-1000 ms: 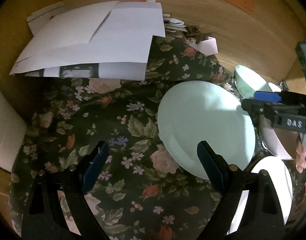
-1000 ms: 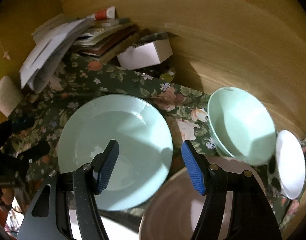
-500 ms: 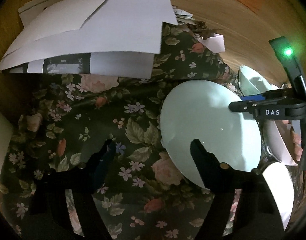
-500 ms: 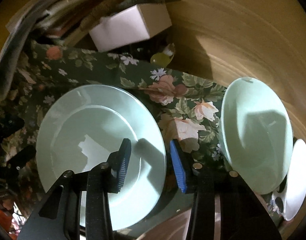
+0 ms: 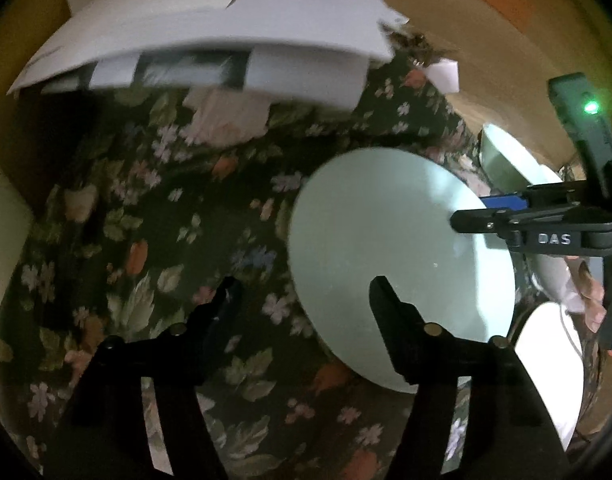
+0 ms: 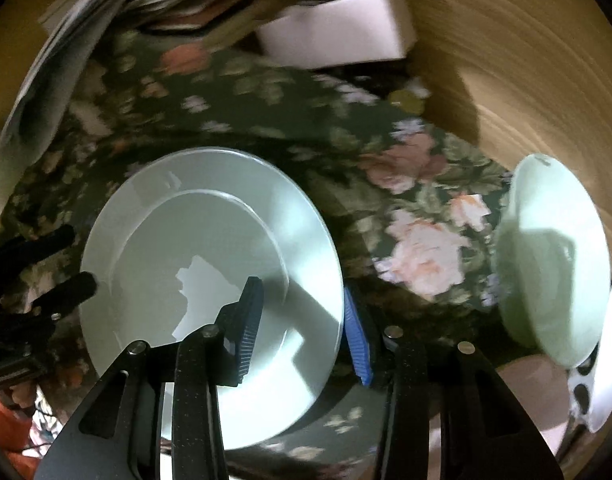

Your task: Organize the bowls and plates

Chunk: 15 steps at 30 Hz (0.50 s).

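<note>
- Straddled the right edge of the pale green plate (image 6: 193, 248) with the right gripper (image 6: 301, 328), fingers apart, not pinching.
- Hung the left gripper (image 5: 301, 292) open by the plate's left side.
- Sat on the flowered cloth (image 5: 153, 208), bowl (image 6: 554, 264) to the plate's right.

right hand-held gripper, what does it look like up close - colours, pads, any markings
The right hand-held gripper is matte black plastic with two angled fingers carrying ribbed blue pads and round silver fasteners. From the left wrist view its body shows white "DAS" lettering and a dark module with a lit green LED. No cables are clearly visible.
</note>
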Motion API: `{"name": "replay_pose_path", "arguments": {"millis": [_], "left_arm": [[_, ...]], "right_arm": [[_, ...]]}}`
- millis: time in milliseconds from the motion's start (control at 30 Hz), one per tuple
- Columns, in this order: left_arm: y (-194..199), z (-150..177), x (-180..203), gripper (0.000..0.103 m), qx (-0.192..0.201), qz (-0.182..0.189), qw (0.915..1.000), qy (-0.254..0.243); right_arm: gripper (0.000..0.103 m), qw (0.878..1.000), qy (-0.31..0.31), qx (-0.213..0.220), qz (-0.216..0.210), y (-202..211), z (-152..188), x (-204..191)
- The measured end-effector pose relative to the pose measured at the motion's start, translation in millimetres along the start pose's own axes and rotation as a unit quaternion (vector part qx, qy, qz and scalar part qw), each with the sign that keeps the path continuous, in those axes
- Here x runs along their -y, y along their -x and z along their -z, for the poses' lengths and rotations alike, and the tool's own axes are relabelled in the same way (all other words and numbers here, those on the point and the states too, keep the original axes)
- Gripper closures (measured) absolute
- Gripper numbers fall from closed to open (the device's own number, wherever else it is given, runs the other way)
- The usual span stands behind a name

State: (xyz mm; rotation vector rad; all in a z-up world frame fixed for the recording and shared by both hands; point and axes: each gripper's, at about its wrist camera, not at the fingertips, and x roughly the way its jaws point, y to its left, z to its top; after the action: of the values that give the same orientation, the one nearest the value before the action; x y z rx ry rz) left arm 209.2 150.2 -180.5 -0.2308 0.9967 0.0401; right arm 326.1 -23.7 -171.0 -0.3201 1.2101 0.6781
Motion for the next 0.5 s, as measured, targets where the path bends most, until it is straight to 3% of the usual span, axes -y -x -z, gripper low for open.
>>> {"name": "replay_pose_path", "arguments": {"millis": [500], "left_arm": [[12, 18, -11, 0.051, -0.001, -0.013, 0.9999, -0.007]], "right_arm": [[0.064, 0.999, 0.003, 0.032, -0.020, 9, 24, -42]]}}
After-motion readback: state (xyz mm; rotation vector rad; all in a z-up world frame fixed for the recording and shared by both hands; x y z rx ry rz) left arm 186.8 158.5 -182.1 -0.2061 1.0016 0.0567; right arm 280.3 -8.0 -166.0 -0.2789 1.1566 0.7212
